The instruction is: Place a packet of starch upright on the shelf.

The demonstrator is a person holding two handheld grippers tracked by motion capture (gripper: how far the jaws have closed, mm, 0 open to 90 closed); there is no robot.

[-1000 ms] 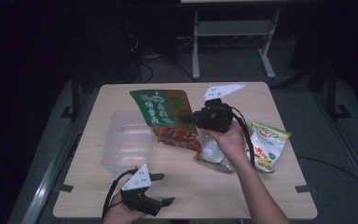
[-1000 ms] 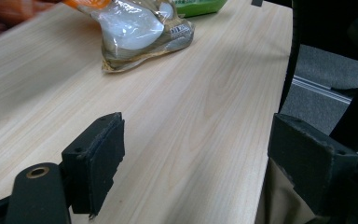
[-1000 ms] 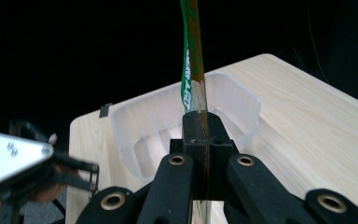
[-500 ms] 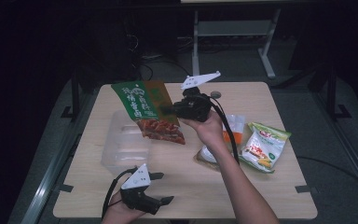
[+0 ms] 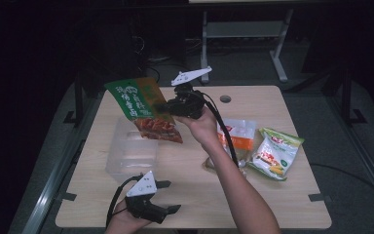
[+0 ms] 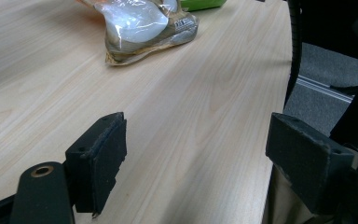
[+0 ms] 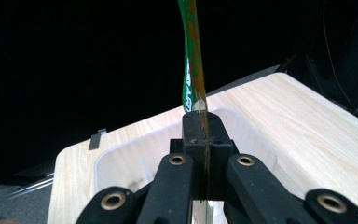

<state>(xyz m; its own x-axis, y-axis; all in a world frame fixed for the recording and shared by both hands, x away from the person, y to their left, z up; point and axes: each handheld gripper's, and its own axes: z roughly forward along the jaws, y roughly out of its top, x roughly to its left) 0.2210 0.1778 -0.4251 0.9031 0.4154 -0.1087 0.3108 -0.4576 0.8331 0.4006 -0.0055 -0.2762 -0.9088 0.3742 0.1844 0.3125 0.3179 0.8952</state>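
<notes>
The right gripper [image 5: 168, 108] is clamped tight on the edge of a green snack bag [image 5: 143, 108], and holds it up in the air above the clear plastic tub [image 5: 131, 151]. The bag hangs at a tilt, its green printed top toward the far left corner of the table [image 5: 282, 204] and its clear window of reddish snacks nearest the tub. Looking along the right gripper's own jaws, the bag [image 7: 192, 60] is seen edge-on, a thin green strip rising straight out of the pressed-together pads [image 7: 193, 135], with the tub [image 7: 135, 163] lying below and beyond them.

The left gripper [image 5: 168, 195] rests low at the near edge of the table, just on the near side of the tub, its jaws spread wide with nothing between them. From its own camera the two pads [image 6: 100, 158] stand well apart over bare wood, and a crumpled clear packet [image 6: 144, 25] lies farther off.

To the right of the tub, past the person's raised right forearm, lie an orange-and-white packet [image 5: 241, 136] and, beside it, a green-edged snack packet [image 5: 275, 153], both flat on the table.
</notes>
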